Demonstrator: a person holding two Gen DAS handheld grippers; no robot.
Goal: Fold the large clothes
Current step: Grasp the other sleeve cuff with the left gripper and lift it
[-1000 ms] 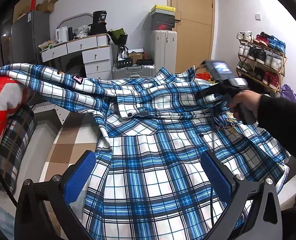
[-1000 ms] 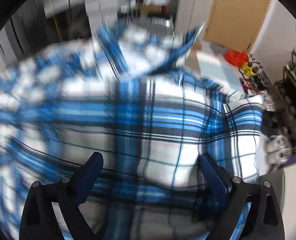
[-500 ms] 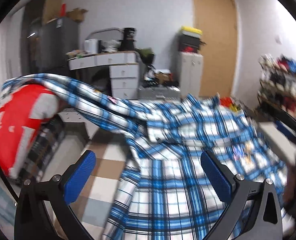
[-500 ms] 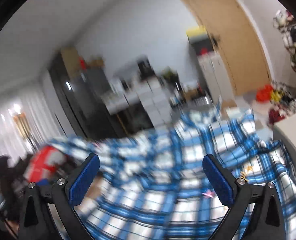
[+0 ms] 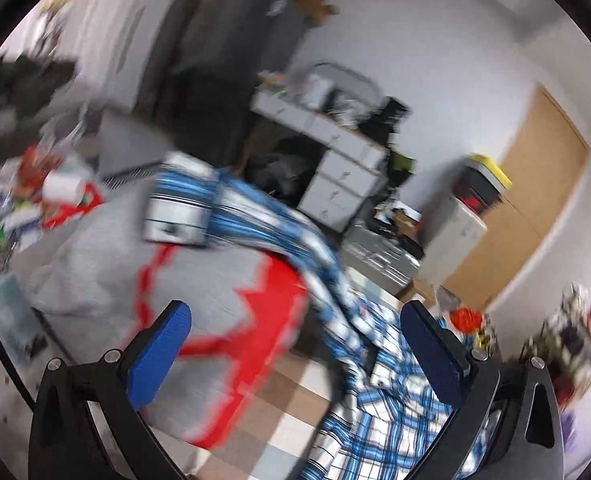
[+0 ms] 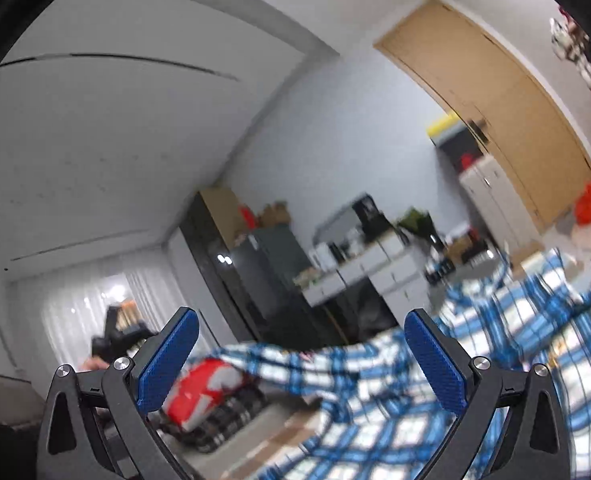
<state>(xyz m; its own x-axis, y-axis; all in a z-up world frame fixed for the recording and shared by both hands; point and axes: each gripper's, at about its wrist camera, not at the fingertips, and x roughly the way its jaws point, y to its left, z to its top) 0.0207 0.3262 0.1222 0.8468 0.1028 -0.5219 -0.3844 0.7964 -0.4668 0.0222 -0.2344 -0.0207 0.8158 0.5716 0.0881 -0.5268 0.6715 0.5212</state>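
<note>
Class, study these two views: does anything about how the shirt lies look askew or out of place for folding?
Yes. The plaid shirt is not flat: one sleeve trails up over the red and grey cushion, and the body looks rumpled. Neither open hand-held gripper holds it.

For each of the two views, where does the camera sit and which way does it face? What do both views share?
Left wrist: on the left gripper, tilted, facing the red-and-grey cushion and the shirt sleeve draped over it; only its own open jaws show.
Right wrist: on the right gripper, pitched up toward wall and ceiling, shirt below; open jaws, and the left gripper at far left.
Shared: shirt, cushion, desk, door.
</note>
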